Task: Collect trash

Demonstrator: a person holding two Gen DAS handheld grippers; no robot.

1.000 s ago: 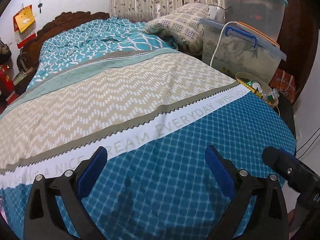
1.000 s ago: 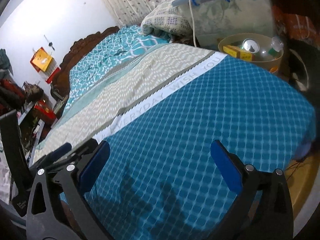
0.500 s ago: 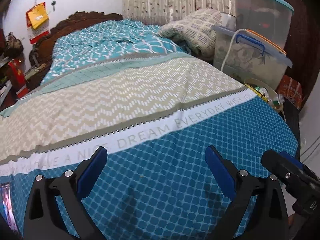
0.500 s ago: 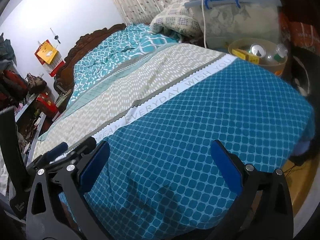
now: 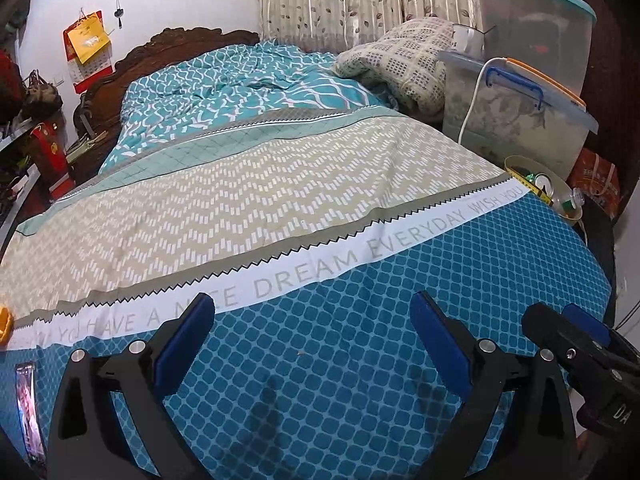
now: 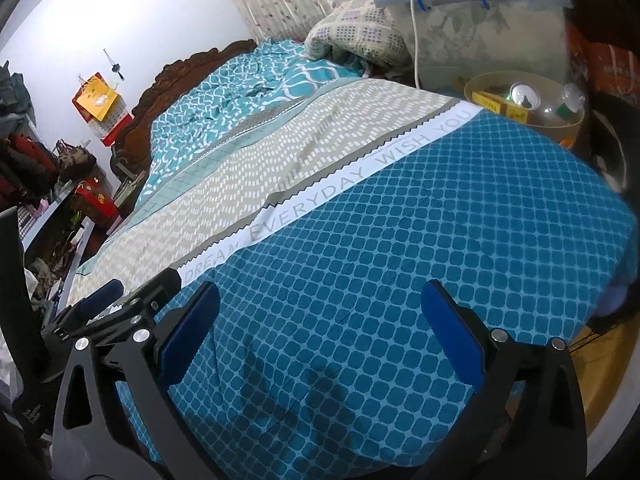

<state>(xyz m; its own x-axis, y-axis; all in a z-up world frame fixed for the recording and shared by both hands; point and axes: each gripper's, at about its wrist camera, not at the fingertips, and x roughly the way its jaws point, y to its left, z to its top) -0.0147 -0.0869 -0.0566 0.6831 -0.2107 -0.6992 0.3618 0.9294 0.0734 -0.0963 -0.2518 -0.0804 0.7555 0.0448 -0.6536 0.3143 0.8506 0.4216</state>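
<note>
Both of our hand-held grippers are spread wide and carry nothing: the left hand-held gripper (image 5: 312, 344) and the right hand-held gripper (image 6: 320, 332) hover side by side above the blue foot end of the bed (image 5: 360, 360). We judge the collecting largely done. The bin (image 6: 524, 100), a round tan basket standing beside the far right corner of the bed in front of the storage box (image 6: 488, 40), already holds a can (image 6: 525, 95), a clear bottle (image 6: 568, 102) and a yellow carton (image 6: 490, 101). Most of the cover in view lies bare. What may be left sits at the left edge of the left wrist view: an orange scrap (image 5: 3, 326) on the white lettered band, and a slim glossy thing (image 5: 27, 408) on the blue part; we cannot tell what either is, or whether it counts as trash.

Compared with a second ago, the left camera has pulled back and swung leftward, so the bin looks smaller and those two edge items have come into sight. Our right camera has likewise backed away from the bin. Neither gripper has changed its spread.
</note>
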